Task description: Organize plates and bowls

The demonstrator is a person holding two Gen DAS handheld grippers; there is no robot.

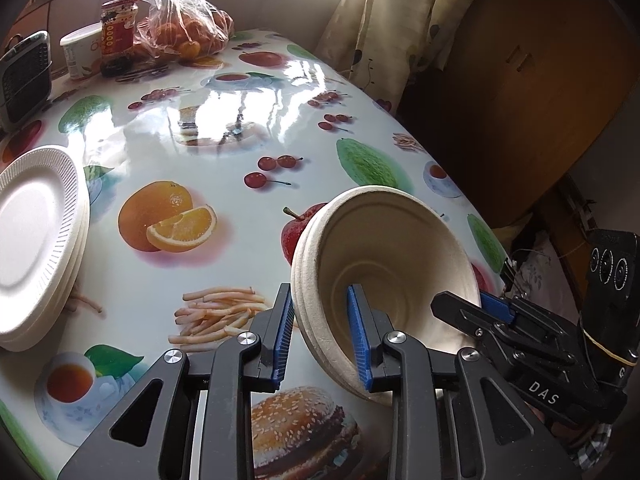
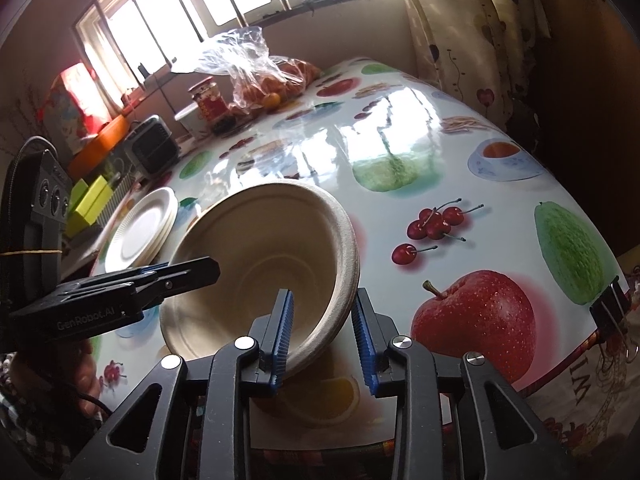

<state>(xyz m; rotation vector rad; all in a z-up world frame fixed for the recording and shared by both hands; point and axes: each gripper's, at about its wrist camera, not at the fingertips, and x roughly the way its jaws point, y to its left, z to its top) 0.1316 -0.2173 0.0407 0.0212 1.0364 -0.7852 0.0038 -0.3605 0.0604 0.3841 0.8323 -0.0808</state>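
A stack of beige paper bowls point(image 1: 384, 256) is held tilted above the table between both grippers. My left gripper point(image 1: 320, 336) straddles the stack's left rim, one blue pad inside, one outside, with a gap to the outer pad. My right gripper point(image 2: 324, 332) straddles the opposite rim point(image 2: 344, 280) the same way; it also shows at the right of the left wrist view point(image 1: 492, 308). A stack of white paper plates point(image 1: 36, 240) lies on the table at the left, also in the right wrist view point(image 2: 140, 232).
The table point(image 1: 224, 120) has a glossy fruit-print cloth. At its far end stand a bag of oranges point(image 1: 188, 28), a red jar point(image 1: 118, 28), a white cup point(image 1: 82, 54) and a small grey appliance point(image 1: 26, 76). Curtains point(image 1: 384, 20) hang by the right edge.
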